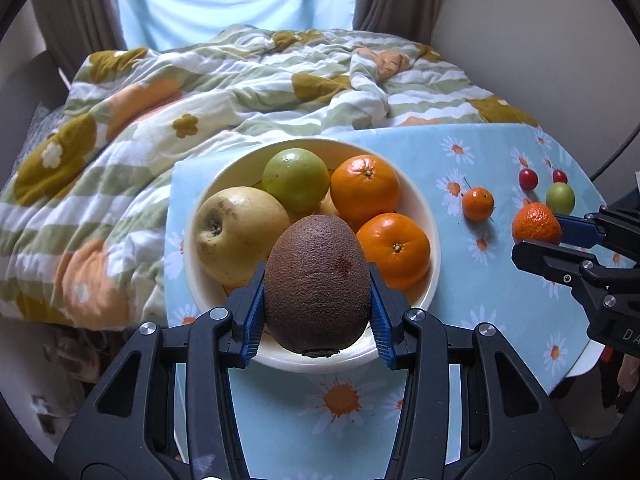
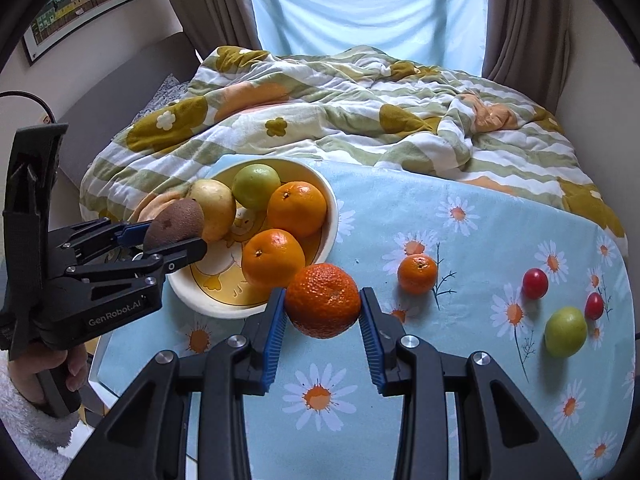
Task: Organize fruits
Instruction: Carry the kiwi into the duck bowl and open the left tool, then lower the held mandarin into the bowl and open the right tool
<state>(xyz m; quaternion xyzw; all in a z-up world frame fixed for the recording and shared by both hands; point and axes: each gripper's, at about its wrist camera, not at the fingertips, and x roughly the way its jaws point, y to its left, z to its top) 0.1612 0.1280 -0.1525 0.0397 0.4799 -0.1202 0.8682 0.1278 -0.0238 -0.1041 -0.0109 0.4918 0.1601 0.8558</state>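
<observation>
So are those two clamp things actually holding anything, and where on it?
Yes. The left hand-held gripper pinches the kiwi across its sides; the right hand-held gripper pinches the bumpy tangerine across its sides.

behind the worktop [image 2: 500, 240] there is a bed, covered by a crumpled quilt [image 2: 340, 112] with green and white wavy stripes and big flowers in orange and mustard colour. the worktop carries a light blue cloth [image 1: 500, 280] printed with white daisies. behind the bed a window [image 2: 360, 8] with a pale blue blind gives light, and brown curtains [image 2: 520, 20] hang on both sides of it. on the left wall hangs a framed picture [image 2: 80, 4] of coloured houses.
</observation>
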